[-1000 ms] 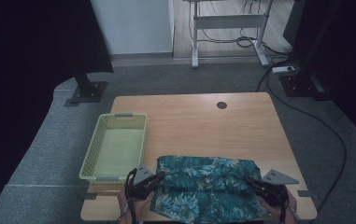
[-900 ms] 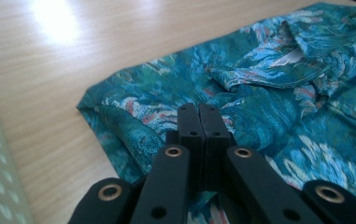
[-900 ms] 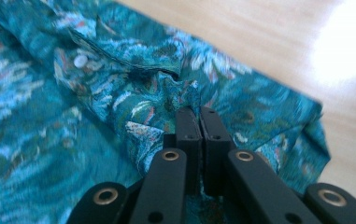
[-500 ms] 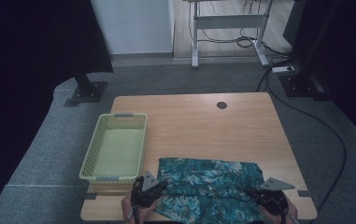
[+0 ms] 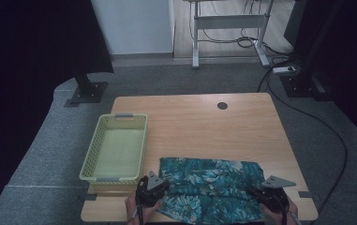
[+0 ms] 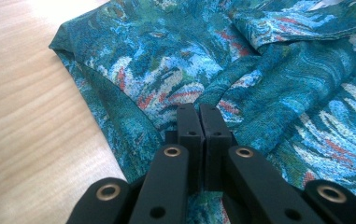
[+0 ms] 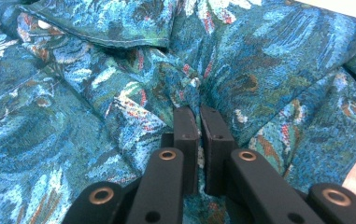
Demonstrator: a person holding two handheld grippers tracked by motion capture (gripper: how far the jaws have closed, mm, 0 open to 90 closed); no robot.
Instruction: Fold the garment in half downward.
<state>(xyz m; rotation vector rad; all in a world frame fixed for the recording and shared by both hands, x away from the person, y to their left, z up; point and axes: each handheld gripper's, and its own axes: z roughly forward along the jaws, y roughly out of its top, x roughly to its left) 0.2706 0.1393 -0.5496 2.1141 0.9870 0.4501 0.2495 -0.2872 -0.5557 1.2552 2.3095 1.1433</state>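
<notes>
The high view looks forward and down from above the person's side of the wooden table [image 5: 204,122], far enough off to take in the whole top and the floor around it, with the yellow basket [image 5: 115,146] at about 9 o'clock and the patterned cloth [image 5: 209,187] at 6 o'clock. The left gripper view rides low on the left gripper [image 6: 202,112], very close, looking along its jaws across the cloth [image 6: 278,93], bare tabletop [image 6: 21,93] at 9 o'clock. The right gripper view sits just as close on the right gripper [image 7: 199,114], facing cloth [image 7: 73,116]. All three views share that cloth.
</notes>
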